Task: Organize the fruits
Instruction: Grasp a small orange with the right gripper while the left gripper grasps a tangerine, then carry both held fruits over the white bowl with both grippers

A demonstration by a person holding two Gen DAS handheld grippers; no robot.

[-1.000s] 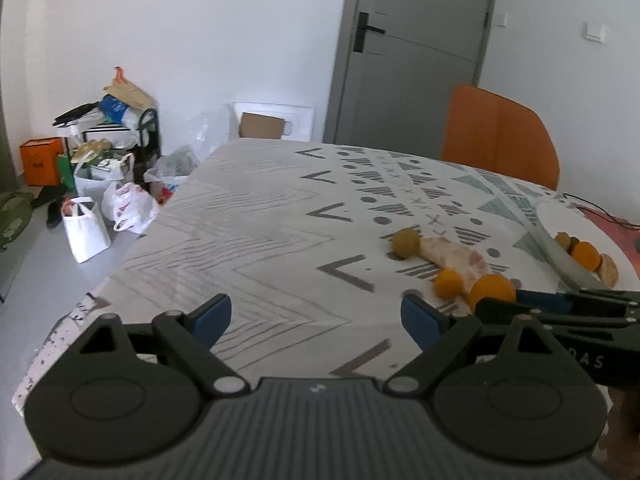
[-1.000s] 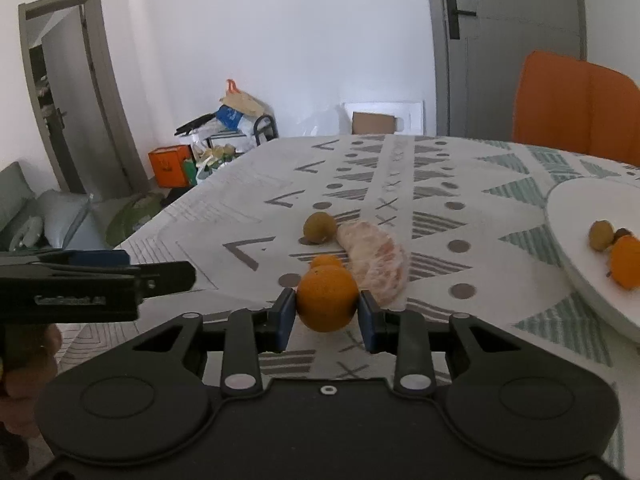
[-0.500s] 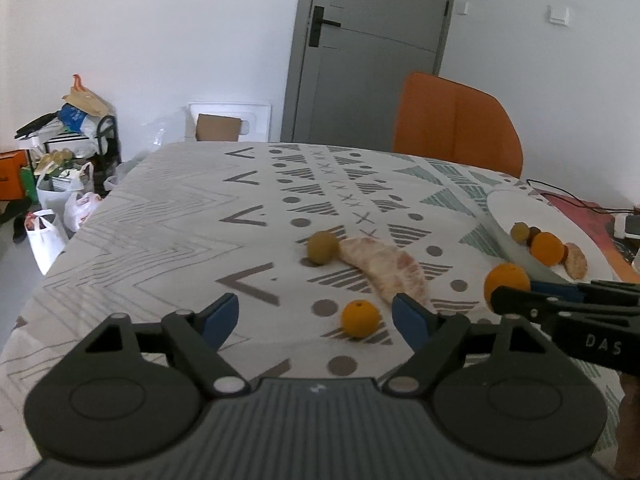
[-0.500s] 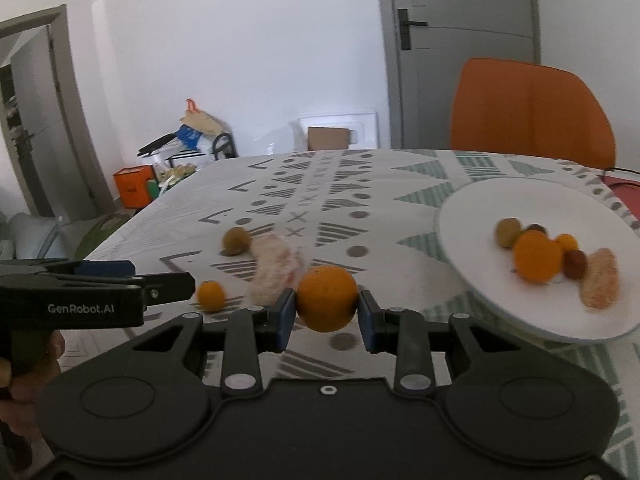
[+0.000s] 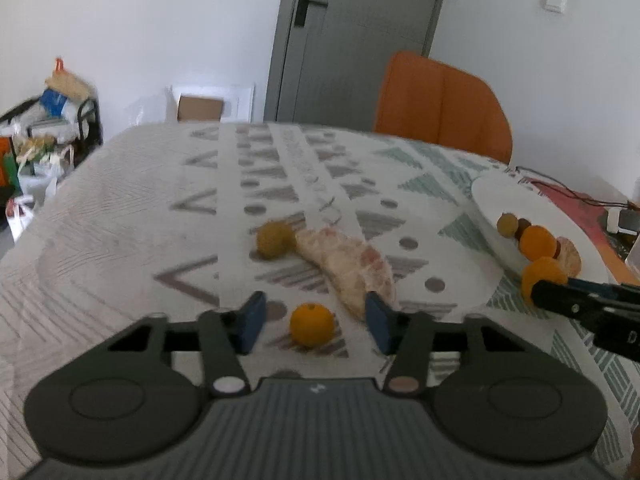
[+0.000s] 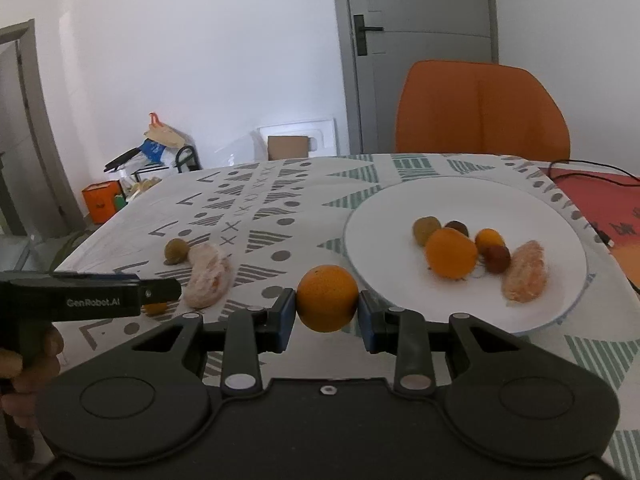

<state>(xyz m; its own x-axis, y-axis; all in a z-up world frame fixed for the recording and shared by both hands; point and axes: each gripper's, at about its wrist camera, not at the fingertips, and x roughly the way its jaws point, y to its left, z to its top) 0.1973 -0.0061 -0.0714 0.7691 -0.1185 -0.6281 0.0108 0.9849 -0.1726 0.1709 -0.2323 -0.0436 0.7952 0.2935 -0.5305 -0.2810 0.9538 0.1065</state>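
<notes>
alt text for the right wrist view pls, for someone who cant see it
The right gripper holds an orange just short of a white plate that carries six fruit pieces. To the left, the left gripper reaches in near a peeled segment and a small brownish fruit on the patterned tablecloth.

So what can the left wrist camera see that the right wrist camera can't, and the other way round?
Only the left view shows the small round orange fruit whole, on the tablecloth between the open left gripper's blue fingers. Only the right view shows the full round white plate and a grey doorway on the left. Both show the larger orange held by the right gripper, and the peeled citrus piece.
</notes>
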